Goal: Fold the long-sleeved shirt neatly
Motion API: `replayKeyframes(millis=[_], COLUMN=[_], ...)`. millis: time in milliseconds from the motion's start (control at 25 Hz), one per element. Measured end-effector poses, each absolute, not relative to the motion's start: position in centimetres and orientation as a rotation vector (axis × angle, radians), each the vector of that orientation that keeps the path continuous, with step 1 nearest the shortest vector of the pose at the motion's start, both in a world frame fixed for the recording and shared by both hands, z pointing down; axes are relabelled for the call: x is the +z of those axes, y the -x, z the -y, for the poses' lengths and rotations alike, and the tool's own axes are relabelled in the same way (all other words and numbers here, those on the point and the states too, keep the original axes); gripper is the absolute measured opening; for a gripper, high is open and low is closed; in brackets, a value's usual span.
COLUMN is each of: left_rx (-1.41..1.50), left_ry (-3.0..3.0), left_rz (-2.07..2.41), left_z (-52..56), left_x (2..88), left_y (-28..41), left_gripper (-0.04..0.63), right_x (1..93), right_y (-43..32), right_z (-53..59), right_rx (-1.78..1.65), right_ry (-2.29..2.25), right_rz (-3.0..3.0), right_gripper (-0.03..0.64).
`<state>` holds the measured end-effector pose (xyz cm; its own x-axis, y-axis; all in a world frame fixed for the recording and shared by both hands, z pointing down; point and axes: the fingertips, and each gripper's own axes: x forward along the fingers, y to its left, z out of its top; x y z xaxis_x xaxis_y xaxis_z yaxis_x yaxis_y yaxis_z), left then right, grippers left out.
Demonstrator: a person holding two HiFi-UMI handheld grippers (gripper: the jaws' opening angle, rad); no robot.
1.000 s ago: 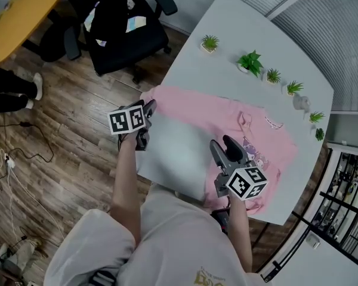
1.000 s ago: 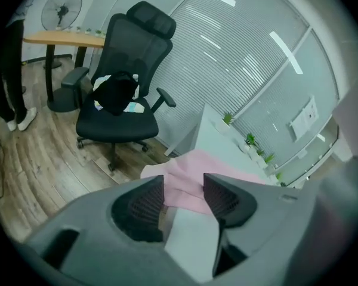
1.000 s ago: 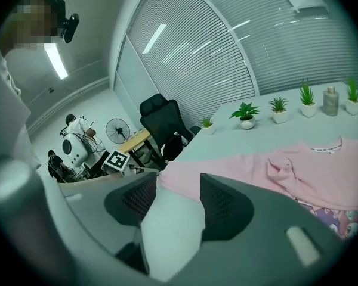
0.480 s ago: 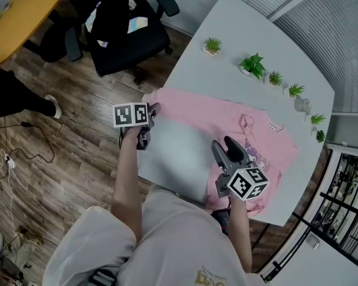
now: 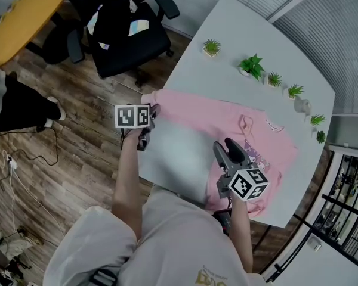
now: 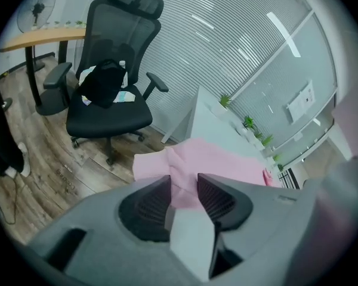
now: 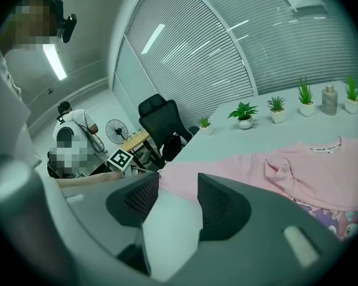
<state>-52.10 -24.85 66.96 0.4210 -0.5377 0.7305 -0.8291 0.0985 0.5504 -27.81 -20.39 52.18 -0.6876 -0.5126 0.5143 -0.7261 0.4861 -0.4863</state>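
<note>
head view: pink shirt [image 5: 227, 124] lies unfolded on the table [image 5: 238, 40], no fold made. at the table's left edge the left gripper [image 5: 150, 111], jaws just closing, straddles a sleeve [image 5: 173, 103] ungripped; right gripper [image 5: 224, 146], also closing, holds nothing.

The left tongs [image 5: 150, 115] have edged toward the pink long-sleeved shirt [image 5: 227, 121] and have just been closing, its sleeve end between them, still unpinched. The right tongs [image 5: 228, 148] have narrowed slightly, empty. A bystander's leg [image 5: 25, 108] has stepped nearer the shirt.
</note>
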Motion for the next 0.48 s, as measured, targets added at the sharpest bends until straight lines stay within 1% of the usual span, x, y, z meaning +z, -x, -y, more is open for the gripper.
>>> replayKeyframes(millis=[80,160,200,360,480], left_rx=[0.341,0.358,0.382,0.51,0.606], left_ry=[-1.573,-1.574,-1.581,-1.634,-1.681], left_rz=[1.26,1.303,1.327,1.398,1.43], left_z=[24.8,24.8,24.8,24.7,24.6], left_x=[66.7,66.4,66.2,65.4,65.3], left_y=[52.2,52.4,52.5,52.5,52.0], left_gripper=[0.127,0.072,0.06,0.024,0.021], right_x=[52.0,51.9,51.8,51.2,50.9], right_y=[27.6,27.3,27.1,26.4,25.9], right_z=[20.2,20.2,20.3,20.4,20.4], right_rx=[1.006,1.004,1.003,1.0,0.999], right_ry=[-1.051,-1.062,-1.068,-1.09,-1.11], right_rz=[2.437,2.438,2.439,2.445,2.45], right_gripper=[0.216,0.213,0.21,0.204,0.202])
